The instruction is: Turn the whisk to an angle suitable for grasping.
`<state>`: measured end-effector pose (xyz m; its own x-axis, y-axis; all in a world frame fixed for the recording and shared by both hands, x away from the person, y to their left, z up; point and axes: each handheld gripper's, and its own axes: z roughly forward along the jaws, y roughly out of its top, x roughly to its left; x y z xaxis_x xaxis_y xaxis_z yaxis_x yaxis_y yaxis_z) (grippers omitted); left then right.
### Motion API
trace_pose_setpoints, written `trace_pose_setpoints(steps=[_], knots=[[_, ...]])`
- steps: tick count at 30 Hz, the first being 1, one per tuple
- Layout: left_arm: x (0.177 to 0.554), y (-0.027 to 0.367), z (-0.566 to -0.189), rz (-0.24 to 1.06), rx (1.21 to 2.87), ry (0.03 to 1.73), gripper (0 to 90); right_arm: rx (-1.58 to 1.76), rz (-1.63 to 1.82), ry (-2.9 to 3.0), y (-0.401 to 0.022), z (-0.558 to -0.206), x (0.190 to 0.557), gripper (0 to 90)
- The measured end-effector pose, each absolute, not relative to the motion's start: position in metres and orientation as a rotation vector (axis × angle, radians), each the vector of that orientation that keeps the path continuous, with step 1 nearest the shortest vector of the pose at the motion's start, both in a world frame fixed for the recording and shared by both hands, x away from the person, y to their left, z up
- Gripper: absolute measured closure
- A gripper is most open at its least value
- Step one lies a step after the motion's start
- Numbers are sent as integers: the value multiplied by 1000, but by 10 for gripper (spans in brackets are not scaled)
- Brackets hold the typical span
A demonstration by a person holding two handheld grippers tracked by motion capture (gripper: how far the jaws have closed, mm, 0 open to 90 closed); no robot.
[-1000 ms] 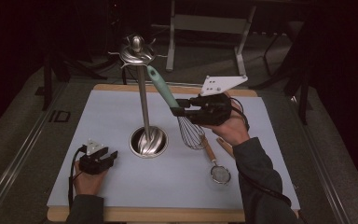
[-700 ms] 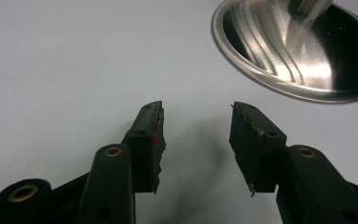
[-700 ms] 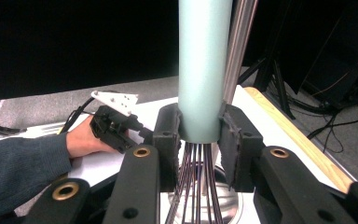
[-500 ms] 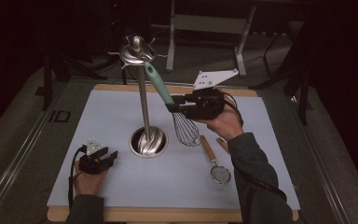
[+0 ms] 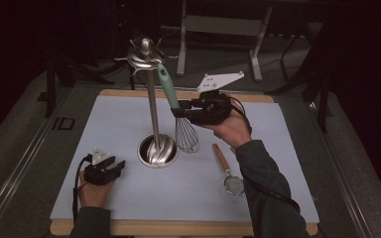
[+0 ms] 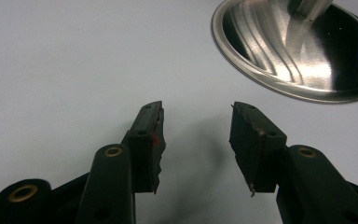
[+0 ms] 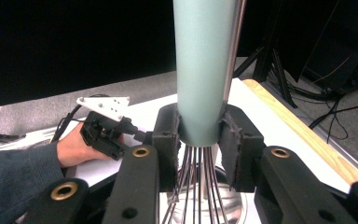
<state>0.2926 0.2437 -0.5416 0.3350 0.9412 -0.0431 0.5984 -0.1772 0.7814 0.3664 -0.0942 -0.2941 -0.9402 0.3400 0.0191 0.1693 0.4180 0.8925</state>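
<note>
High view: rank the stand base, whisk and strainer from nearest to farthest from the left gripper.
From the left gripper:
1. Stand base, just right of it.
2. Whisk, beyond the base, held in the right gripper.
3. Strainer, far right on the mat.

The table edge [image 5: 62, 123] bears a marking like "ID" (faint, uncertain).

On the mat [image 5: 129, 119], the stand [image 5: 157, 151] sits near the middle, the whisk [image 5: 185, 134] just to its right, and the strainer [image 5: 228, 171] farther toward the front-right corner.
</note>
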Motion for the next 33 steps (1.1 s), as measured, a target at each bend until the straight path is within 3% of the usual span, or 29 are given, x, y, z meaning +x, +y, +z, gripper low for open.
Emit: trace_pose_setpoints(steps=[33], knots=[[293, 244, -542, 600, 1877, 1355, 550, 522, 1526, 2479, -89, -294, 368, 625]])
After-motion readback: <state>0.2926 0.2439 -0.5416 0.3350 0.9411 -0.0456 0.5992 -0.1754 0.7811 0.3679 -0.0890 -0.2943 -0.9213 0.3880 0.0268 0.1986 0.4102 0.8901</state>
